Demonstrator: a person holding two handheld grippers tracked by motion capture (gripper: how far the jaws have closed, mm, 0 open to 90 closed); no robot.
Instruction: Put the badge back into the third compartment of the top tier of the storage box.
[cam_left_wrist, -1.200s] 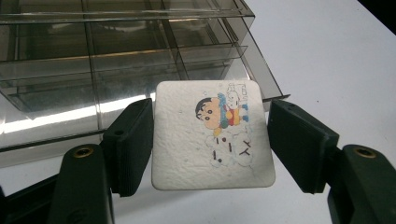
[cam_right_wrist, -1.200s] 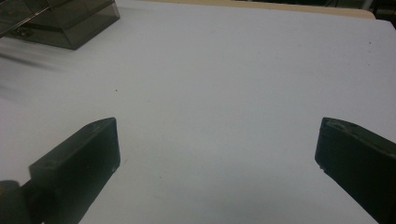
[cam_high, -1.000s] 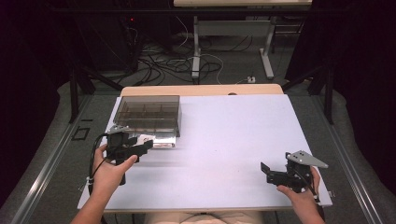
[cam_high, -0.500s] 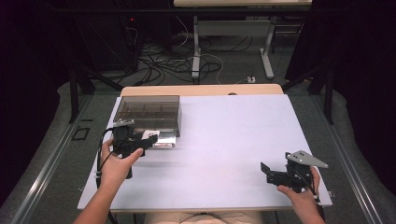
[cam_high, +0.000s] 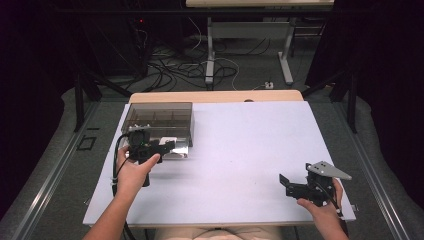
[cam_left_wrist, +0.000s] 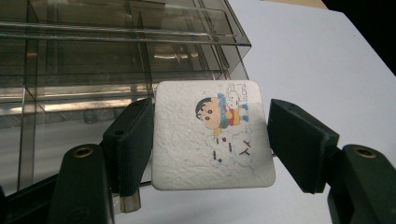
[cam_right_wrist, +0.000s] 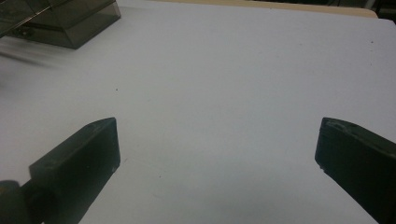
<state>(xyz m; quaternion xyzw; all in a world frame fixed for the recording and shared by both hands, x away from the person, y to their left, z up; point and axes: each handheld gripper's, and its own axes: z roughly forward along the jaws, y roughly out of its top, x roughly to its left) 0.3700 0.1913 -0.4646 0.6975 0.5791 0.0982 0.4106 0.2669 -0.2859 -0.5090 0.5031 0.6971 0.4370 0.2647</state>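
A white square card (cam_left_wrist: 187, 158) with a cartoon print sits between the jaws of my left gripper (cam_left_wrist: 212, 140), which is shut on its two side edges. This happens right at the front of a smoky clear plastic compartment box (cam_high: 157, 117) at the table's left rear. In the high view the left gripper (cam_high: 170, 145) points right along the box front, with the card (cam_high: 171, 139) showing white at its tips. My right gripper (cam_high: 286, 184) rests near the front right of the table, open, with bare table between its jaws (cam_right_wrist: 217, 140).
The white table (cam_high: 250, 150) stretches between the two grippers. The box (cam_left_wrist: 116, 56) has several dividers inside and a small metal latch at its front. Its corner (cam_right_wrist: 70, 23) shows far off in the right gripper view. Cables and table legs lie on the floor behind.
My left gripper has moved forward and to the right, up to the front of the box, where its jaws now hold the card. The right gripper has stayed still.
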